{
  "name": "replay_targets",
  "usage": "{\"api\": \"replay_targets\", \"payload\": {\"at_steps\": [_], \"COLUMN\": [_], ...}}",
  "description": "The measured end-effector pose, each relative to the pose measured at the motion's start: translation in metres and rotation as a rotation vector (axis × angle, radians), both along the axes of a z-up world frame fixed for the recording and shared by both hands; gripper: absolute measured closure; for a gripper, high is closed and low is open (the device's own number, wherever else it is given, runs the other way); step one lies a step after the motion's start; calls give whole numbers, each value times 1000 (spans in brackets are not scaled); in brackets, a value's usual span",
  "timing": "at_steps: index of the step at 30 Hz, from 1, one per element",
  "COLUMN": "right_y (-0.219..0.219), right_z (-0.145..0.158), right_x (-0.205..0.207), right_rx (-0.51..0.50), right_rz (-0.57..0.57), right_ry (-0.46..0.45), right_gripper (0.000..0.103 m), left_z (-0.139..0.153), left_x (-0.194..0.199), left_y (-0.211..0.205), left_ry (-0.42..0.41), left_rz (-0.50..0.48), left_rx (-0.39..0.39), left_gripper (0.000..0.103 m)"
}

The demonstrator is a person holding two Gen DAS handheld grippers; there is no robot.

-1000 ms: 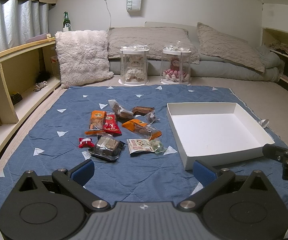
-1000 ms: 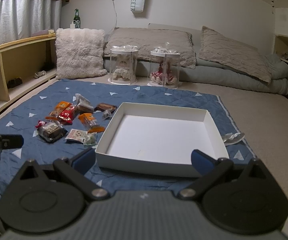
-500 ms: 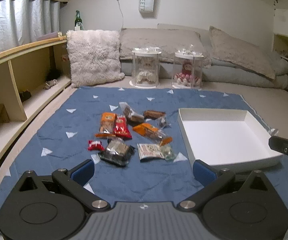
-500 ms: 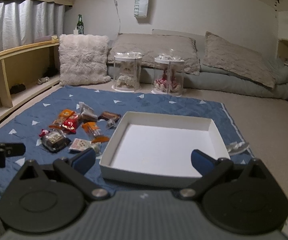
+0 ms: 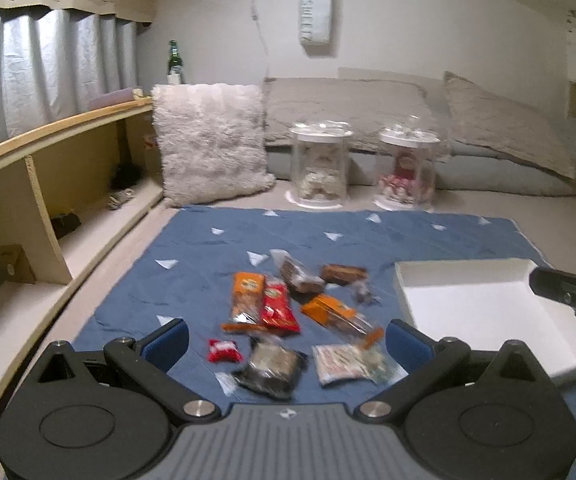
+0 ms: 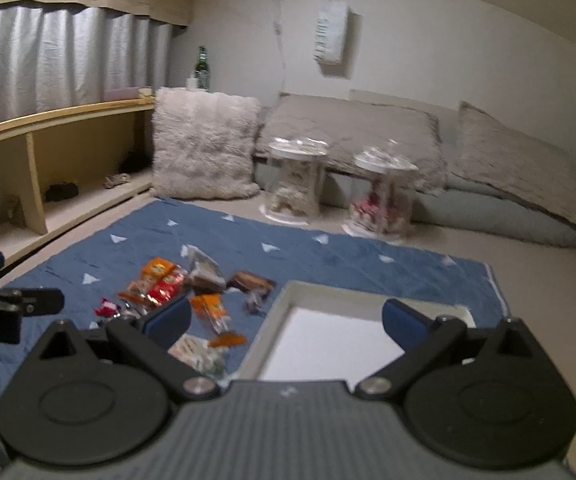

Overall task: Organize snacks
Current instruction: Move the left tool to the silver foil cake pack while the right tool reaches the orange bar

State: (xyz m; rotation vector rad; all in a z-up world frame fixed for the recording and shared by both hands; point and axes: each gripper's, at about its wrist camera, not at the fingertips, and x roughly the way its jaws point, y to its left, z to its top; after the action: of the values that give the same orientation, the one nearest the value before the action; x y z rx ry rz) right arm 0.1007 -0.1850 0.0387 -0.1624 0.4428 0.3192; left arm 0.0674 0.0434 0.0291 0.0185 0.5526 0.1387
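Left wrist view: the left gripper [image 5: 286, 338], fingers wide and empty, hovers over wrapped snacks [image 5: 288, 316] scattered at lower centre on the blue quilted mat [image 5: 208, 264]; the packets look light, crinkly and slippery, probably best pinched at a flat sealed end. Right wrist view: the right gripper [image 6: 286, 320], fingers also wide and empty, hangs above the near rim of the white box [image 6: 372, 298] at lower right, its thin walls likely flimsy, with open mat beyond.

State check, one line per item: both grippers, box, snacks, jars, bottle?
left gripper: open, holding nothing
right gripper: open, holding nothing
white box: open-topped, nothing inside
snack packets: loose on blue mat, outside box
clear jars: upright, lidded
green bottle: upright
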Motion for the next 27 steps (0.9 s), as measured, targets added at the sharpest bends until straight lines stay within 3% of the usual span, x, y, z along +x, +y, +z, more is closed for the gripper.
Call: {"api": "replay_targets", "payload": {"at_steps": [13, 22, 27], "right_y": [34, 60, 71], "right_z": [-13, -45, -67], "right_x": [74, 131, 167], "right_rx": [-14, -86, -114], "right_rz": [91, 138, 176], "right_ry": [36, 53, 88], "right_gripper": [1, 1, 1], "left_z": [-9, -40, -55], "left_x": [72, 125, 143], "left_y": [28, 42, 51], "left_ry": [50, 192, 268], "left_rz": [47, 30, -2], "left_rx": [-4, 8, -40], "left_gripper": [0, 0, 0]}}
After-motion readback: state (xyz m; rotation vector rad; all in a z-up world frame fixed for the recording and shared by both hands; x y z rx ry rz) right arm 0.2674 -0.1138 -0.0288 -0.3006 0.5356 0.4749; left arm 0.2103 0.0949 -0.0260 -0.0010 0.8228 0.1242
